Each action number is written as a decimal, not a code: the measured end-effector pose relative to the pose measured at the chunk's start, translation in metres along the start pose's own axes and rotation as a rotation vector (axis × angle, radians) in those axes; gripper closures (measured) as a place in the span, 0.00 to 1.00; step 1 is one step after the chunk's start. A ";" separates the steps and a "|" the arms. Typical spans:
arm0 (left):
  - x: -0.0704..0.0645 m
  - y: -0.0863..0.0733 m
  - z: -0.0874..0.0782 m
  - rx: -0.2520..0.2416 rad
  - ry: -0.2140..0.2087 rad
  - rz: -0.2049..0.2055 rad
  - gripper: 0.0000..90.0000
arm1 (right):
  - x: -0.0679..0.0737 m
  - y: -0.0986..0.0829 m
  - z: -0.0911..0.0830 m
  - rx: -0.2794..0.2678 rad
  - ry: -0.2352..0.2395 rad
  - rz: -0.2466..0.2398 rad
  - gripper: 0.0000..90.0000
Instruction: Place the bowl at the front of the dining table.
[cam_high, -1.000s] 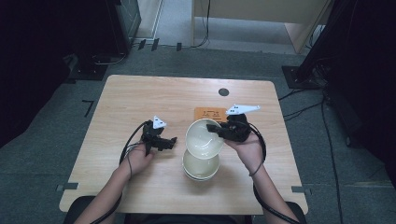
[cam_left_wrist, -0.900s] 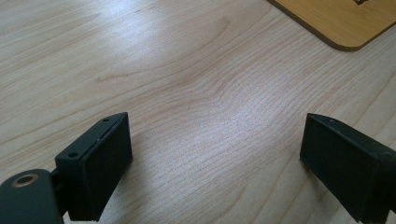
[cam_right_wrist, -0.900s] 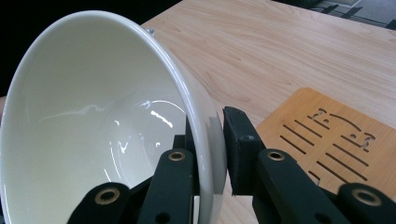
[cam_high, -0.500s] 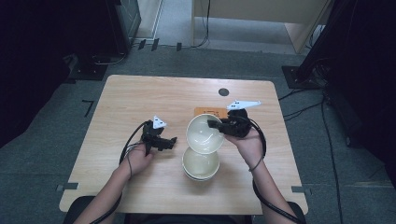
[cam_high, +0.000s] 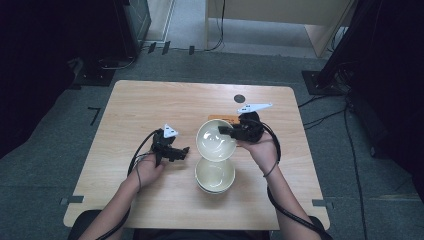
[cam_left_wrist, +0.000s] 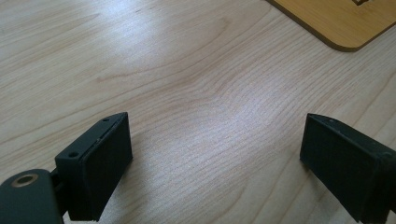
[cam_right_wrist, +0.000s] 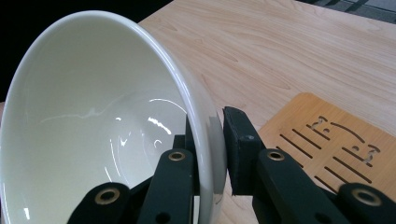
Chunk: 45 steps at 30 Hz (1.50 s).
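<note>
Right claw (cam_high: 226, 131) pinches the lifted white bowl's (cam_high: 215, 140) rim, tilted above the stack (cam_high: 215, 175) (probably two bowls), unplaced; left claw (cam_high: 184, 150) gapes idle over the bench (cam_high: 150, 105).

- 2 white bowls: 1 lifted bowl (cam_high: 215, 140), 1 lower bowl (cam_high: 215, 175) on the table (cam_high: 125, 115)
- 2 grippers: left gripper (cam_high: 184, 149), right gripper (cam_high: 223, 131)
- 1 wooden slotted board (cam_right_wrist: 334, 140)
- 1 dark round spot (cam_high: 239, 98)
</note>
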<state>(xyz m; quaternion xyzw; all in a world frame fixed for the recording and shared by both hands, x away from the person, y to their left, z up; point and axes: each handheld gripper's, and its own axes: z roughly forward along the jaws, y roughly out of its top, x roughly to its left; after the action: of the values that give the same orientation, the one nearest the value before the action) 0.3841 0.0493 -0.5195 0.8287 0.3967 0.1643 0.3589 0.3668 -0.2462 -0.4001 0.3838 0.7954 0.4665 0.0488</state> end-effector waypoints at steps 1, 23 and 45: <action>0.000 0.000 0.000 0.000 -0.001 0.000 0.10 | -0.001 0.000 0.001 0.002 0.000 0.000 0.90; 0.000 0.000 0.000 0.000 0.003 0.008 0.10 | -0.020 -0.005 0.004 -0.013 -0.057 0.026 0.90; 0.000 0.000 0.000 0.001 0.004 0.008 0.10 | -0.038 -0.008 -0.003 -0.036 -0.107 0.066 0.90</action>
<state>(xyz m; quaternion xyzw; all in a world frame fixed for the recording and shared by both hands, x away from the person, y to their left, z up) 0.3844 0.0488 -0.5197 0.8303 0.3941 0.1672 0.3570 0.3877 -0.2753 -0.4154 0.4335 0.7700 0.4608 0.0827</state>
